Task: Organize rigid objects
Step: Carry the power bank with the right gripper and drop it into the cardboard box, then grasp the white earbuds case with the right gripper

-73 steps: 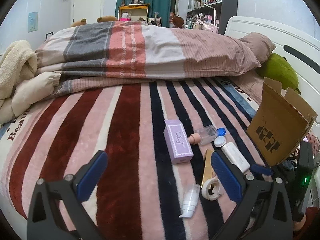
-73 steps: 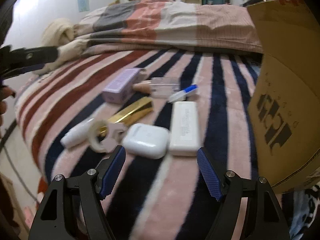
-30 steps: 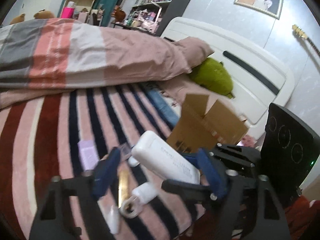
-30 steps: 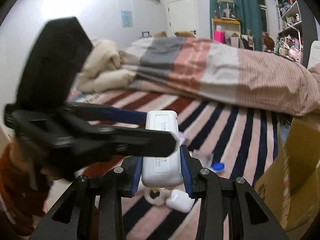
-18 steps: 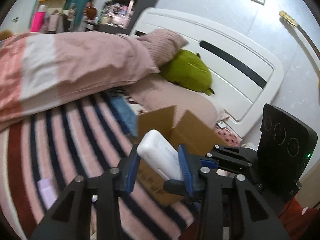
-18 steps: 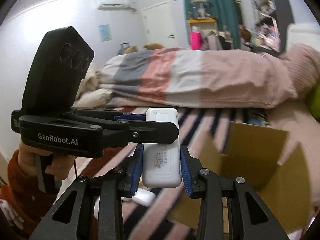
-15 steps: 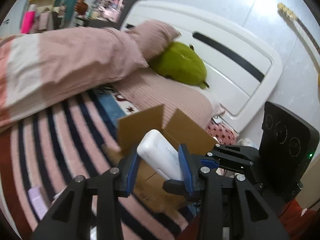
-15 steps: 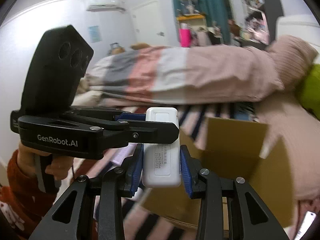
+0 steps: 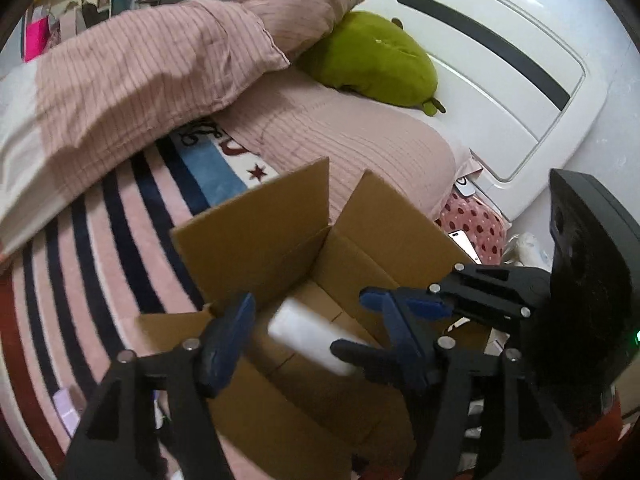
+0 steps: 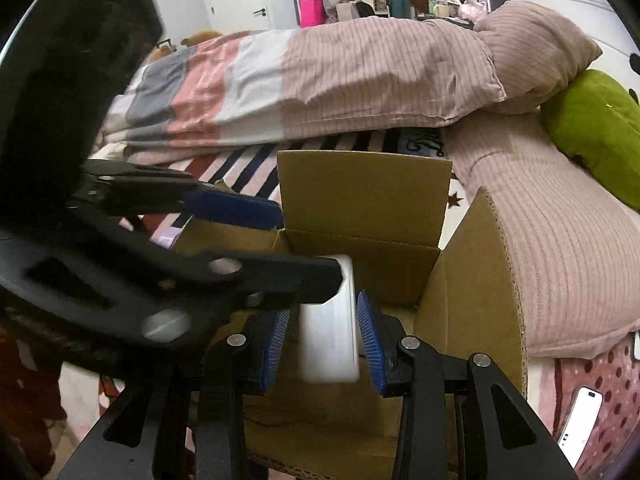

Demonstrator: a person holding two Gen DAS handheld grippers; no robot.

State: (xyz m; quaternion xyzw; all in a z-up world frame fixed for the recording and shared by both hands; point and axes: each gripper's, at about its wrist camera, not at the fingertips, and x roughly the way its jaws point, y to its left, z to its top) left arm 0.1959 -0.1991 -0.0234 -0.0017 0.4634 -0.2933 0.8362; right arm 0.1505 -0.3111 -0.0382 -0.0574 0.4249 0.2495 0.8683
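Above an open cardboard box (image 9: 256, 236) on a striped blanket (image 9: 132, 216), a white case (image 10: 330, 328), blurred in both views, hangs between the blue pads of the right gripper (image 10: 323, 346), over the box's mouth and inside the ring of its raised flaps. The right gripper's jaws stand a little apart, with a sliver of gap on either side of the case, so whether they press it cannot be told. The left gripper (image 9: 316, 332) has its jaws spread wide, one blue finger (image 9: 226, 344) off to the near side of the case and the other well clear on the far side, neither touching it; seen from the right wrist, one of its black fingers crosses in front of the case's upper end. From the left wrist, the case (image 9: 310, 340) sits roughly midway between the open jaws, tilted, with the brown floor of the box beyond it. Past the jaws lie a pink striped quilt (image 9: 140, 64), a pillow (image 9: 300, 4) and a green plush toy (image 9: 372, 64) against a white headboard (image 9: 500, 80). A phone (image 10: 576, 420) lies on a spotted pink cloth (image 10: 600, 376) beside the box, to the right of the right jaws.
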